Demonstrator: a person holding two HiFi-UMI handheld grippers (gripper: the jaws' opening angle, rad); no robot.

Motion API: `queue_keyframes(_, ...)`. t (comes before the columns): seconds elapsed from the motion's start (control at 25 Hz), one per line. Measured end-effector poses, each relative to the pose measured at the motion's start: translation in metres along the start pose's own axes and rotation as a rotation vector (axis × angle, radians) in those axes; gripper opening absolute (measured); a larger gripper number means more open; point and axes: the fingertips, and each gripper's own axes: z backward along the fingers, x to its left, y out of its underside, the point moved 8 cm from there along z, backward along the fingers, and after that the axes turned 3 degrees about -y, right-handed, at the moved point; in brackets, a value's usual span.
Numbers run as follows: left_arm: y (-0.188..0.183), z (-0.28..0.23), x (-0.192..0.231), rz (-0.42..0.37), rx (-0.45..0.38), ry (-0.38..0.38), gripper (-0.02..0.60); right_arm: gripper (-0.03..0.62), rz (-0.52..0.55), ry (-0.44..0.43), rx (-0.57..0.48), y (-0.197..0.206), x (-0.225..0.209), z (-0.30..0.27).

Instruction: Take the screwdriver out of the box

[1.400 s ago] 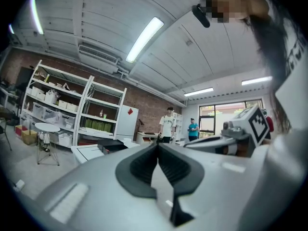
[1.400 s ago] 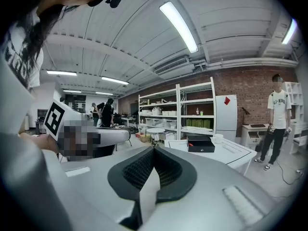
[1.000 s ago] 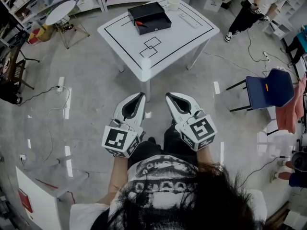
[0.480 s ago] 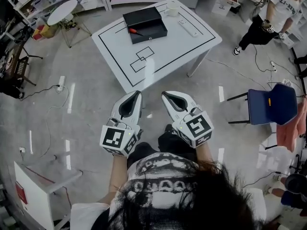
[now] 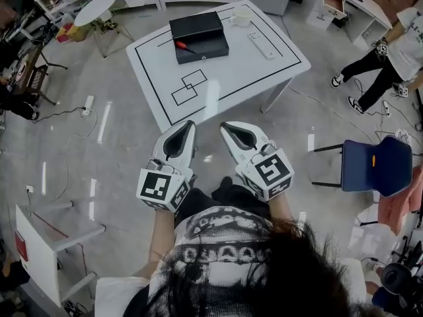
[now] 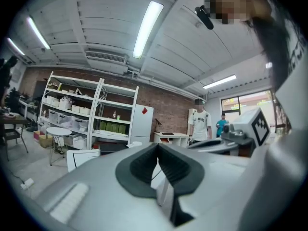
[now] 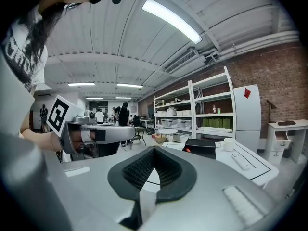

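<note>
Closest in: left gripper (image 5: 187, 127) and right gripper (image 5: 228, 127), side by side in front of the person's torso. Both have pads pressed together w/ nothing btwn them, as each gripper view confirms. Bare floor below the tips.

Next out, the white counter (image 5: 264, 71), near corner just ahead of the tips. On its far half sits the black box (image 5: 201, 25), open-topped. The screwdriver (image 5: 186, 46) lies flat inside at the near-left part, red handle toward us, dark shaft angling away-left. Beyond the box are a white cup (image 5: 240, 17) and a slim white remote (image 5: 262, 45).

Handling, my read: the screwdriver is light, rigid, nothing fragile. The round handle may roll or skid on the box floor. Best hold is prob across the red handle, which is thicker and grippier than the thin shaft. The box wall beside it leaves little room, so approach from above.

Pose: forearms low, marker cubes toward the body, tips aimed at the counter approx level, right one dipped slightly. Well short of the box. Whichever gripper goes in must open first.
</note>
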Motion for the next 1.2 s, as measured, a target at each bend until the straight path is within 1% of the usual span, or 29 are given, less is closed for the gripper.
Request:
queue_keyframes(0.32,0.002,-0.021,-0.016,-0.010,0.029,-0.046,0.000,-0.005,-0.018,-0.050,-0.002,0.008,-0.028,0.005)
queue_keyframes(0.64,0.007,-0.022,-0.018,-0.014,0.082,-0.094,0.000,-0.005,-0.040,-0.078,0.026,0.019,-0.039,-0.002)
queue_keyframes(0.88,0.012,-0.031,-0.006,-0.020,0.102,-0.107,0.000,-0.005,-0.034,-0.084,0.038,0.027,-0.048,-0.015)
queue_keyframes(1.2,0.009,-0.064,0.028,-0.024,0.085,-0.109,0.000,-0.005,0.007,-0.063,0.081,0.022,-0.083,-0.051)
